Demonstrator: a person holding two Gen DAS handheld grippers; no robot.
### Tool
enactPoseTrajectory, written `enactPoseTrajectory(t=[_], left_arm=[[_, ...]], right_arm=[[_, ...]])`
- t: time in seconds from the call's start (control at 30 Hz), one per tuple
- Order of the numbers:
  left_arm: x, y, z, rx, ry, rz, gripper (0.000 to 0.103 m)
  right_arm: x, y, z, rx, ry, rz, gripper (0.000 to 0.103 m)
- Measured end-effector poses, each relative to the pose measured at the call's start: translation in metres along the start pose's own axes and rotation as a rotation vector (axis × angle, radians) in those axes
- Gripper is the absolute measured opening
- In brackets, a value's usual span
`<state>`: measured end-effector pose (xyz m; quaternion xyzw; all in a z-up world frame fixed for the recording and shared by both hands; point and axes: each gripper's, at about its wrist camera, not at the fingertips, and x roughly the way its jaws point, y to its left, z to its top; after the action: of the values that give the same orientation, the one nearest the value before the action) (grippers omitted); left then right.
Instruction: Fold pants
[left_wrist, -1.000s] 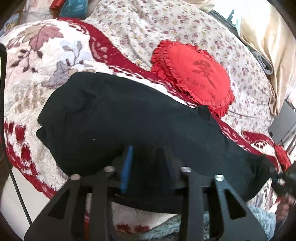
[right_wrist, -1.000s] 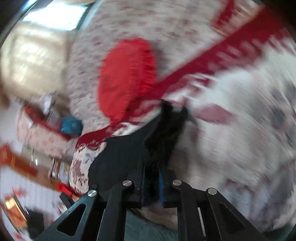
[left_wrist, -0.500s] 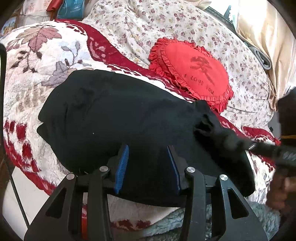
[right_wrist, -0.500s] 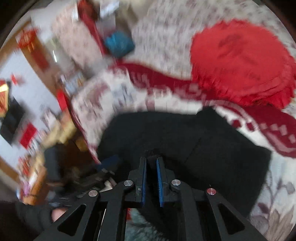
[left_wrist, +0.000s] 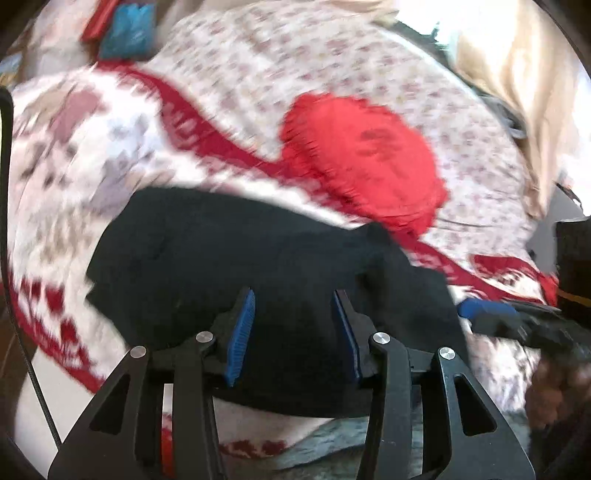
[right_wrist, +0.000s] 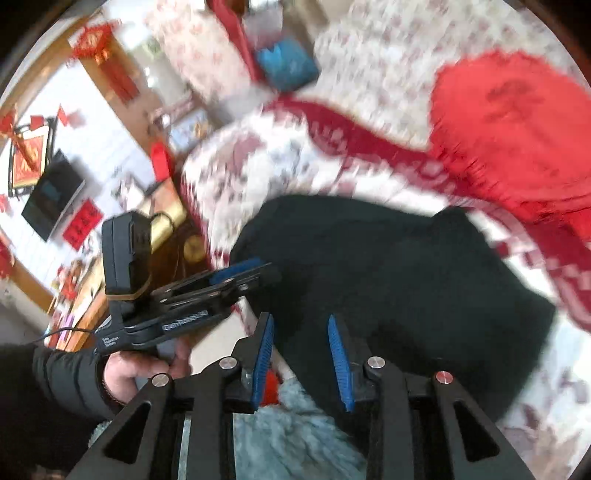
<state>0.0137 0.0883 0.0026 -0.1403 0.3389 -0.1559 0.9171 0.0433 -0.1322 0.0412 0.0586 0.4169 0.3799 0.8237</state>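
Right gripper (right_wrist: 301, 356): jaws have just been opening, now apart, nothing pinched; black pants (right_wrist: 388, 280) lie below its tips. Left gripper (left_wrist: 291, 334): jaws spread, empty, over the near edge of the same bundle on the floral quilt (left_wrist: 74, 155). Risk: the folded layers look loose, so the bundle may spring open. A jaw could snag an edge and drag it.

No legible text; white lettering on left hand-held gripper (right_wrist: 236, 275) blurred.
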Motion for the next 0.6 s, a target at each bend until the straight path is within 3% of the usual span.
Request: enactPoseTrajectory(t=[0.07, 0.13, 0.17, 0.23, 0.27, 0.3, 0.33, 0.4, 0.57, 0.6], left_arm=[[-0.006, -0.025, 0.003, 0.089, -0.023, -0.084, 0.049], [-0.006, -0.046, 0.003, 0.174, -0.026, -0.166, 0.051], [-0.002, -0.062, 0.001, 0.238, -0.003, -0.225, 0.051], [0.010, -0.079, -0.003, 0.310, 0.069, -0.281, 0.050], [0.018, -0.084, -0.006, 0.334, 0.105, -0.283, 0.040], [0.027, -0.086, -0.008, 0.344, 0.144, -0.272, 0.023], [0.044, -0.084, -0.013, 0.342, 0.225, -0.235, 0.014], [0.065, -0.074, -0.022, 0.309, 0.308, -0.176, 0.011], [0.067, -0.069, -0.016, 0.236, 0.306, -0.209, 0.008], [0.062, -0.074, -0.012, 0.246, 0.299, -0.214, 0.008]], right_arm=[[-0.025, -0.027, -0.008, 0.098, -0.072, -0.068, 0.030], [-0.043, -0.061, -0.019, 0.245, -0.096, -0.190, 0.030], [-0.050, -0.076, -0.027, 0.304, -0.094, -0.233, 0.030], [-0.057, -0.082, -0.036, 0.296, -0.070, -0.244, 0.030], [-0.059, -0.076, -0.039, 0.252, -0.058, -0.241, 0.028], [-0.059, -0.066, -0.042, 0.193, -0.044, -0.230, 0.027], [-0.058, -0.058, -0.046, 0.137, -0.028, -0.223, 0.027], [-0.049, -0.048, -0.051, 0.070, 0.015, -0.215, 0.026], [0.006, -0.067, -0.065, 0.067, 0.229, -0.283, 0.027], [0.006, -0.066, -0.063, 0.060, 0.222, -0.282, 0.026]])
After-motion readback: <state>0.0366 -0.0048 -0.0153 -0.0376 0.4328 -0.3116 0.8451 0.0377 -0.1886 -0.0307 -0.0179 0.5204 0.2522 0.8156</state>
